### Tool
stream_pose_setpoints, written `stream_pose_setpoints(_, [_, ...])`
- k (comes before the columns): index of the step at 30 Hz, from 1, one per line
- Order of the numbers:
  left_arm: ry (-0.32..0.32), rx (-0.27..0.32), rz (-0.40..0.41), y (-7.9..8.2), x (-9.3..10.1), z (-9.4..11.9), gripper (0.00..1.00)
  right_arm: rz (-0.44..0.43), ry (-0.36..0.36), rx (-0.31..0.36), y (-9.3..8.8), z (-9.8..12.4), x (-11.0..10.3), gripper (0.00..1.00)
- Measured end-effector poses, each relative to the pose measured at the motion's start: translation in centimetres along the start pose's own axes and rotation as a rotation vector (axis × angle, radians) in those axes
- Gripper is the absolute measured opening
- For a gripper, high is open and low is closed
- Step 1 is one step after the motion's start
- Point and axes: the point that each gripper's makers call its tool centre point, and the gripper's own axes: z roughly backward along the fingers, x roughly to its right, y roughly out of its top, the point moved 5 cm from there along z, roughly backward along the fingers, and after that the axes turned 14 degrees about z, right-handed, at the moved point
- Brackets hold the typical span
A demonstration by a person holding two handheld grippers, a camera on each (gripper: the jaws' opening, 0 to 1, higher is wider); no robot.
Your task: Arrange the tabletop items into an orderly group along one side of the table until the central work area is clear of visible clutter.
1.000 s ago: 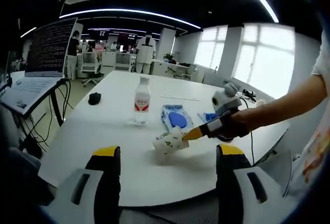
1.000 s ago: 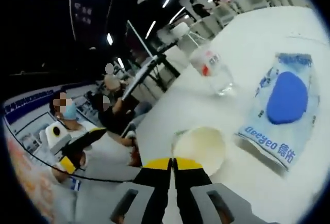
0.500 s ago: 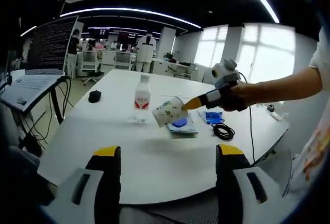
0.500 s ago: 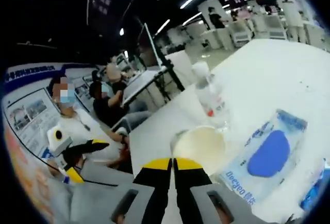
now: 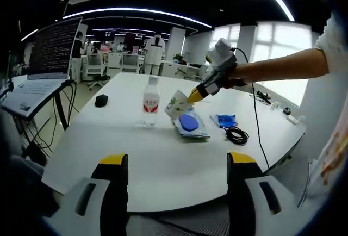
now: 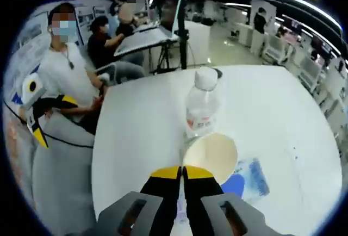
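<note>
Red-labelled bottle (image 6: pixel 201 107); green-printed paper cup (image 5: pixel 176 104)

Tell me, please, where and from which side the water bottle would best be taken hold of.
Grip the water bottle around its straight middle, at the red label, coming in level from the left hand-held gripper side. It stands upright with bare table there, while the right hand-held gripper holds a paper cup by its other side.
</note>
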Motion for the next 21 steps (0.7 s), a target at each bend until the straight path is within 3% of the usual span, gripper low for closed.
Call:
stream_pose_setpoints(3, [0.003,-0.002,0.002,-0.1,-0.1,0.0,0.74,0.119,0.022,-0.04,0.5,-0.5,0.5,0.0])
stream_pose_setpoints(8, [0.006,-0.005,0.001,-0.2,-0.2,0.1,0.74,0.189,0.039,-0.108,0.3,-1.3,1.7,0.0])
stream_pose_setpoints(12, [0.008,-0.017,-0.016,-0.4,-0.3,0.0,0.73,0.311,0.084,-0.201,-0.1,-2.3,1.4,0.0])
stream_pose_setpoints(18, [0.006,-0.019,-0.006,-0.4,-0.3,-0.3,0.73,0.348,0.127,-0.215,0.2,-3.9,0.7,0.0])
stream_pose_setpoints(21, [0.005,-0.035,-0.02,-0.5,-0.2,-0.6,0.73,0.364,0.129,-0.27,-0.5,-4.7,0.6,0.0])
